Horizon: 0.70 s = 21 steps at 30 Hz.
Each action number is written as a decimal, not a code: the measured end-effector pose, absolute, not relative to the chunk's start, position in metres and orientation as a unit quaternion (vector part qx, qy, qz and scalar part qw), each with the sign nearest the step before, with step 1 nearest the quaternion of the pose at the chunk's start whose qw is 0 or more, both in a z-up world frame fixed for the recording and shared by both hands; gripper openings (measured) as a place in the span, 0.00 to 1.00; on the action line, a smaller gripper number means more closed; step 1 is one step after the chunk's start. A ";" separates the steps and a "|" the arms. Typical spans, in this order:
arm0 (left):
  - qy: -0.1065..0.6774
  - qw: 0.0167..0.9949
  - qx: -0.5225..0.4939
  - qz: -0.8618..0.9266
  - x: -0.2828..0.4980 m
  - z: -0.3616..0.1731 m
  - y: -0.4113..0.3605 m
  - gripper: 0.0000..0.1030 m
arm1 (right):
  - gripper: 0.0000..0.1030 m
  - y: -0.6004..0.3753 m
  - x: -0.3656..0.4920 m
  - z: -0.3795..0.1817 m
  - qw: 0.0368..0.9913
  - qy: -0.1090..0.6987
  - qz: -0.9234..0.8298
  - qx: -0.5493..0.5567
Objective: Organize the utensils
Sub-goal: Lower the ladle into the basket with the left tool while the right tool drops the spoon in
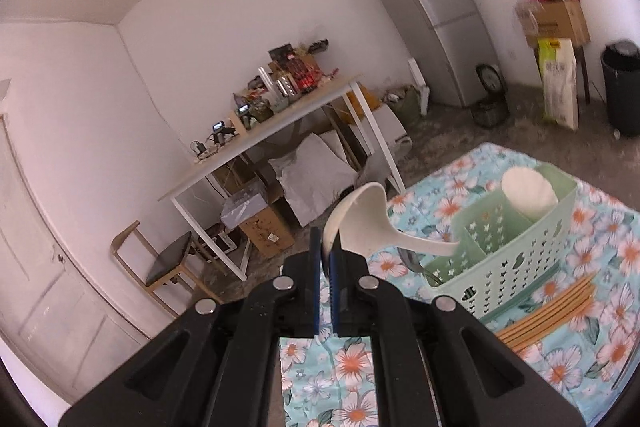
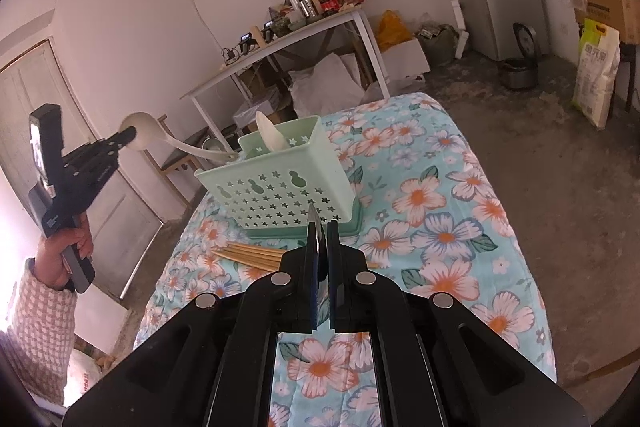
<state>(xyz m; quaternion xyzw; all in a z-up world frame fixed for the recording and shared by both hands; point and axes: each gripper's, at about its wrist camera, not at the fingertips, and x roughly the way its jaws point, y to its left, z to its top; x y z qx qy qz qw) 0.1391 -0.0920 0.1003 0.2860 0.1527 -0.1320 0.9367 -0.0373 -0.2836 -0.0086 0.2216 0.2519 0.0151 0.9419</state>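
My left gripper (image 1: 327, 239) is shut on the bowl rim of a white ladle (image 1: 364, 223). The ladle's handle slants down into the near compartment of a pale green perforated basket (image 1: 516, 259) on the floral tablecloth. A white spoon (image 1: 528, 191) stands in the far compartment. Wooden chopsticks (image 1: 548, 311) lie on the cloth beside the basket. In the right wrist view the left gripper (image 2: 130, 137) holds the ladle (image 2: 176, 145) up to the left of the basket (image 2: 280, 187). My right gripper (image 2: 323, 227) is shut on a thin metal utensil (image 2: 316, 227), hovering just in front of the basket above the chopsticks (image 2: 252, 253).
The floral-covered table (image 2: 460, 227) ends at the right and far sides, with bare floor beyond. A cluttered white table (image 1: 280, 115), a stool (image 1: 168, 263), boxes, a fridge (image 1: 436, 19) and a black bin (image 1: 622, 87) stand behind. A hand (image 2: 68, 247) in a checked sleeve grips the left tool.
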 end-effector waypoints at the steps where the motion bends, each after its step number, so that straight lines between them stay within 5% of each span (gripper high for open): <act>1: 0.156 0.935 0.292 -0.132 0.140 0.099 -0.096 0.03 | 0.02 -0.284 -0.038 -0.009 0.942 0.252 0.015 0.222; 11: 0.172 0.908 0.354 -0.140 0.150 0.078 -0.128 0.05 | 0.02 -0.289 -0.036 -0.014 0.938 0.259 0.013 0.230; 18: 0.241 0.917 0.235 -0.215 0.176 0.080 -0.124 0.10 | 0.02 -0.290 -0.034 -0.022 0.932 0.271 0.015 0.239; 21: 0.255 0.920 0.153 -0.257 0.184 0.084 -0.115 0.29 | 0.02 -0.292 -0.036 -0.020 0.934 0.268 0.012 0.236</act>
